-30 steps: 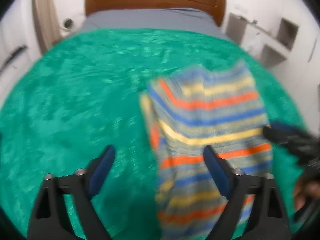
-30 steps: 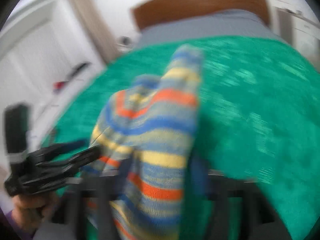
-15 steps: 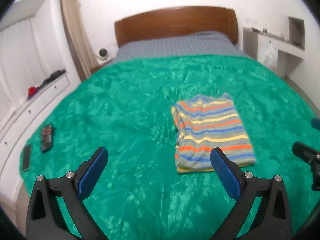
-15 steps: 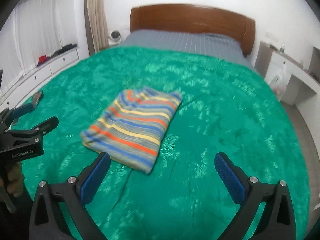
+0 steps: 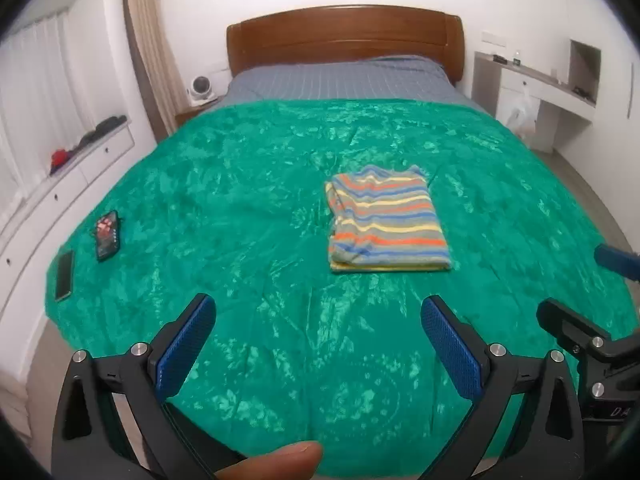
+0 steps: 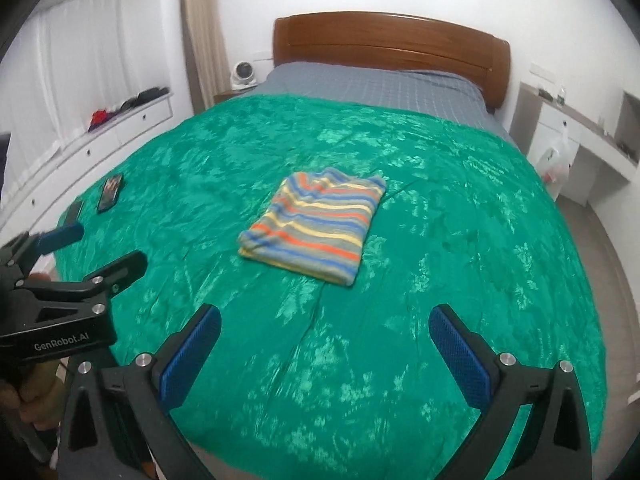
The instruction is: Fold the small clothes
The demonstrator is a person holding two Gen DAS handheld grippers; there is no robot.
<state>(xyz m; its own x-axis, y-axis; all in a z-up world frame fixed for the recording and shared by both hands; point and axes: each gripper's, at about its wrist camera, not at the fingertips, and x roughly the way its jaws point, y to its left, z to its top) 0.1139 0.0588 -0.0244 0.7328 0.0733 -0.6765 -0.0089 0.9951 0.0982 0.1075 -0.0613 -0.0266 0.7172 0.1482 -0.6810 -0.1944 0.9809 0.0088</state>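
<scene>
Bedroom, bed w/ green blanket spread over most of it; grey sheet bare at the head end, brown wooden headboard behind.

Striped garment, folded into a neat rectangle, lies flat on blanket approx. mid-bed. Stripes orange, blue, yellow, grey. Folded edges stacked at the near end. Nothing touching it.

L gripper: fingers spread wide, blue pads facing each other, nothing between them, only blanket beneath. Well short of the garment, near the foot of the bed. A fingertip of the person shows at bottom edge of left view.

R gripper: fingers likewise wide apart, blue pads empty, hanging over the near blanket, apart from the garment.

Writing: in right view, L gripper body reads "GenRobot.AI" in white on black. In left view, R gripper body at right edge shows letters "DA", rest cut off.

Other: remote and phone lying on blanket's left edge, close together, well apart from the garment. Phone screen dark; remote's markings too small to read. White drawers along left wall, dark and red items on top. Small white fan on stand left of headboard. White plastic bag hangs by desk at right; print on it in right view unreadable.
</scene>
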